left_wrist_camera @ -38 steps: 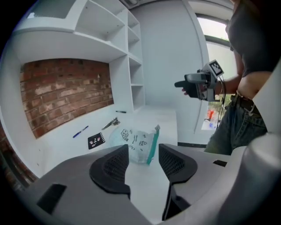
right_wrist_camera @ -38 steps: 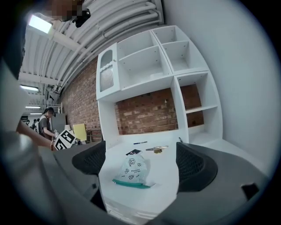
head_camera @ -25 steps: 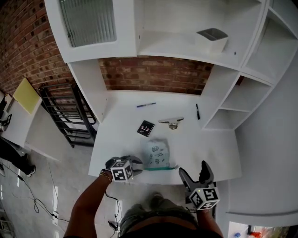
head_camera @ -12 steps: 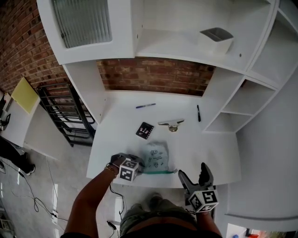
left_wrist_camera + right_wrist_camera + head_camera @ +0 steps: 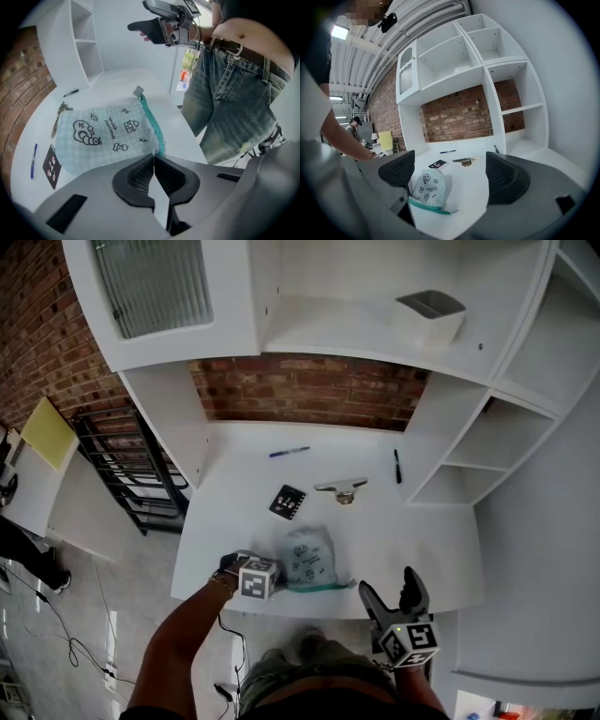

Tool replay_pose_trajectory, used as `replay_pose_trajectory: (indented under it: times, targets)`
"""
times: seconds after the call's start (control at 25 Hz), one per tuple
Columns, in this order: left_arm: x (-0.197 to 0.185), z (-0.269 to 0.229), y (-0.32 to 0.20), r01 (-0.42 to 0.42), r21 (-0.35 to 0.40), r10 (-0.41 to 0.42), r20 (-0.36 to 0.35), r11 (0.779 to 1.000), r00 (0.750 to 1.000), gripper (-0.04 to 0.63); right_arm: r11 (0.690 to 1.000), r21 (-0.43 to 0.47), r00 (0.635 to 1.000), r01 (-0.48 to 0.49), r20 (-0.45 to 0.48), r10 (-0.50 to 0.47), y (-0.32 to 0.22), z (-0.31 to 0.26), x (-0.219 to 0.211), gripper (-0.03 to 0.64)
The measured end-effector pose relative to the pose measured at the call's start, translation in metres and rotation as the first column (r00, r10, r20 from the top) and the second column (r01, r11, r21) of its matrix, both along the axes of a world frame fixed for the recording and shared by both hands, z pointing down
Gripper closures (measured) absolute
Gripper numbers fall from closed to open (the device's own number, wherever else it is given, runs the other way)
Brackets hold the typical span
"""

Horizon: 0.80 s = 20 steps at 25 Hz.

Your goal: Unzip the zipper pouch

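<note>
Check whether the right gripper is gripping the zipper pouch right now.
No, the right gripper's jaws stand wide apart, and the zipper pouch lies on the white desk ahead of them, untouched by either pad.

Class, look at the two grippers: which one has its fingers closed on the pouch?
The left gripper: its fingers pinch the zipper pouch at the corner by the teal zipper. The right gripper hangs with fingers wide apart, holding nothing.
</note>
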<state>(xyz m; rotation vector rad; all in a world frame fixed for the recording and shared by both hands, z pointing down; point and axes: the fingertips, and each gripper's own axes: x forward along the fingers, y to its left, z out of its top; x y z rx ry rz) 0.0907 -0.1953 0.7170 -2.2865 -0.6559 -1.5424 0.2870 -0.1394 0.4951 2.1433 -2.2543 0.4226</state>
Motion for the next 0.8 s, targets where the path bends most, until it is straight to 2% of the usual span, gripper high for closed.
replay_pose_trajectory:
  times: [0.08,0.16,0.24,0.32,0.48,0.6,0.72,0.8]
  targets:
    - [0.004,-0.006,0.002,0.077,-0.059,-0.079,-0.023,0.995,0.997,0.584,1.0,-0.007,1.0,0.013,-0.007,-0.013,0.0,0.001,-0.001,0.146]
    - [0.009,-0.019,0.003,0.154,-0.121,-0.163,-0.067,0.981,0.984,0.586,1.0,-0.004,1.0,0.022,-0.013,-0.023,-0.001,0.0,-0.002,0.146]
    - [0.015,-0.034,0.001,0.234,-0.171,-0.256,-0.119,0.957,0.959,0.586,0.999,-0.004,0.999,0.034,-0.017,-0.034,0.0,0.0,-0.003,0.147]
    - [0.019,-0.051,-0.002,0.32,-0.216,-0.357,-0.167,0.923,0.919,0.586,0.999,-0.012,0.998,0.053,-0.016,-0.053,0.001,0.002,-0.006,0.147]
    - [0.025,-0.086,-0.009,0.448,-0.327,-0.532,-0.246,0.832,0.81,0.588,0.997,-0.01,0.996,0.08,-0.031,-0.08,0.0,0.0,-0.007,0.15]
    - [0.03,-0.11,-0.011,0.493,-0.445,-0.638,-0.273,0.748,0.72,0.588,0.994,0.009,0.993,0.107,-0.054,-0.106,-0.002,-0.004,-0.01,0.155]
    - [0.035,-0.136,-0.012,0.503,-0.572,-0.737,-0.304,0.648,0.603,0.588,0.988,0.027,0.986,0.151,-0.081,-0.149,0.0,-0.009,-0.018,0.158]
    - [0.038,-0.154,-0.012,0.485,-0.645,-0.786,-0.325,0.591,0.526,0.588,0.982,0.04,0.978,0.185,-0.103,-0.18,0.0,-0.017,-0.025,0.163]
